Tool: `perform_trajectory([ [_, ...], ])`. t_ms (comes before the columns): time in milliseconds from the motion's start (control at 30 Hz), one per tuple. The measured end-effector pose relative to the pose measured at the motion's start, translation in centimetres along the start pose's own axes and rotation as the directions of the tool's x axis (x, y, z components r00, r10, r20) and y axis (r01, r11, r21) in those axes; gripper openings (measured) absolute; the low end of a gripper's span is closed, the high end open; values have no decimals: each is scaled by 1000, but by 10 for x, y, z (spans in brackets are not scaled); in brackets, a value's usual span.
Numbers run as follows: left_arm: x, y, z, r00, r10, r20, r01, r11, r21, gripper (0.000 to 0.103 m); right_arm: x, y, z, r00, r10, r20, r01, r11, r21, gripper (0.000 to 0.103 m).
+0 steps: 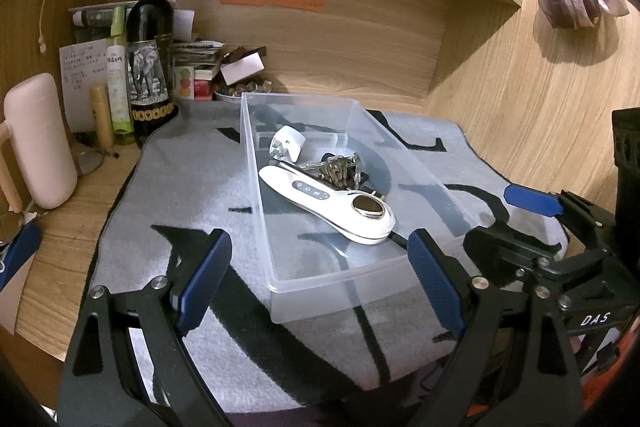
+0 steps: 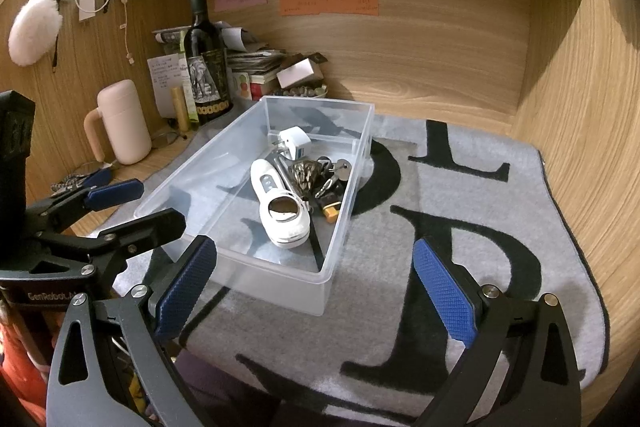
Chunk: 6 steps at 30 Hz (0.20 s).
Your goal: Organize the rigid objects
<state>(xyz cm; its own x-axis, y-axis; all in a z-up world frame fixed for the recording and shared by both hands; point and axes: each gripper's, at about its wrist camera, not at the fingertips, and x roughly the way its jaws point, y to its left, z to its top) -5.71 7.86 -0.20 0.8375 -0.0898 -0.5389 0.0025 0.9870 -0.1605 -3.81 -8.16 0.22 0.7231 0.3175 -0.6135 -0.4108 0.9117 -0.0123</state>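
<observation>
A clear plastic box [image 1: 280, 283] [image 2: 280, 283] stands on a grey mat with black letters [image 1: 180, 195] [image 2: 460, 187]. In it lie a white handheld device [image 1: 332, 203] [image 2: 280, 211], a white plug adapter [image 1: 288, 143] [image 2: 294, 142], a bunch of keys [image 1: 340, 171] [image 2: 320, 175] and a small yellow piece [image 2: 330, 213]. My left gripper [image 1: 316, 279] is open and empty, just in front of the box's near end. My right gripper [image 2: 316, 295] is open and empty, at the box's near right corner. Each gripper shows in the other's view: the right [image 1: 532, 203], the left [image 2: 116, 191].
At the back left of the wooden desk stand a dark wine bottle [image 1: 150, 59] [image 2: 206, 67], a green spray bottle [image 1: 118, 79], a pink jug [image 1: 38, 143] [image 2: 120, 123] and a pile of books and small boxes [image 1: 212, 67] [image 2: 264, 71]. A wooden wall [image 2: 580, 147] closes the right side.
</observation>
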Motion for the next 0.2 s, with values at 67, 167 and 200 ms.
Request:
perform_trajectory([
  [67, 0, 0, 0, 1000, -7, -2, 7, 1000, -1, 90, 0, 0, 0, 1000, 0, 0, 0, 1000, 1, 99],
  [167, 2, 1, 1, 1000, -14, -7, 14, 1000, -8, 91, 0, -1, 0, 1000, 0, 0, 0, 1000, 0, 99],
  [200, 3, 1, 1, 1000, -23, -14, 22, 1000, -6, 91, 0, 0, 0, 1000, 1, 1, -1, 1000, 1, 99],
])
